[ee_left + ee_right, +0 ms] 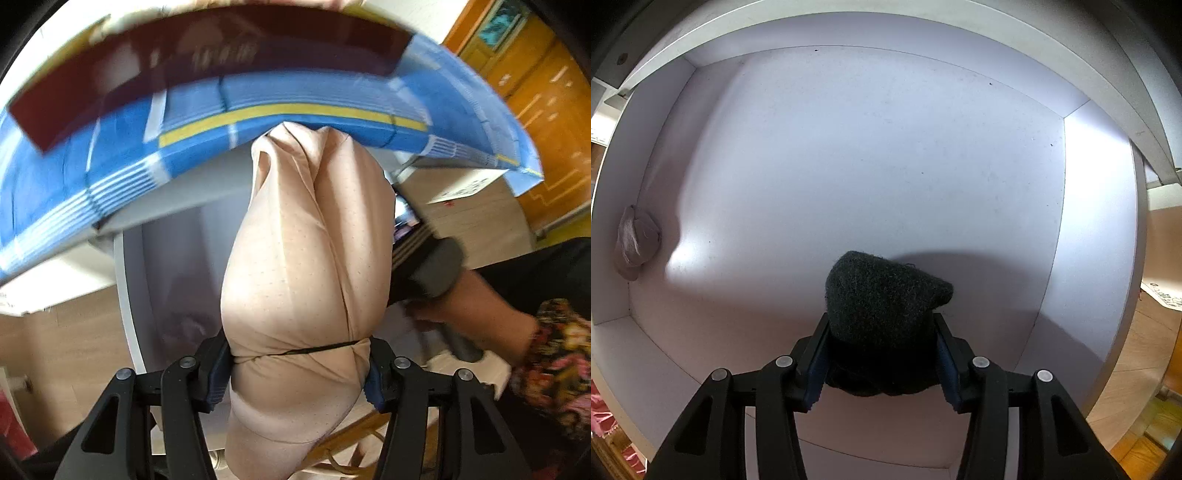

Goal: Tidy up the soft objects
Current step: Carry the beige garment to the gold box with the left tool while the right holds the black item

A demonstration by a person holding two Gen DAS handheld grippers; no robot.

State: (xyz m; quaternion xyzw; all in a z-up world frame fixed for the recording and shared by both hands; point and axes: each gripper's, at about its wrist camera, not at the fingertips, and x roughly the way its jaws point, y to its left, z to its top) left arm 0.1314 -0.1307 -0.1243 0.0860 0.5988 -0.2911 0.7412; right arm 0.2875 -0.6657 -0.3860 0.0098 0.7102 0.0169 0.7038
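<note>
My left gripper is shut on a puffy beige fabric bundle, which hangs lifted in front of the camera with its pads pinching the lower part. Behind it is a white drawer, partly hidden by the bundle. In the right wrist view my right gripper points down into the same white drawer and is shut on a dark grey fuzzy sock-like bundle, which is just above the drawer's floor. A rolled beige sock lies against the drawer's left wall.
A blue checked sheet with a maroon item on it lies beyond the drawer. A person's hand in a floral sleeve holds the other gripper at the right, with the dark bundle. Orange wooden cabinets stand far right.
</note>
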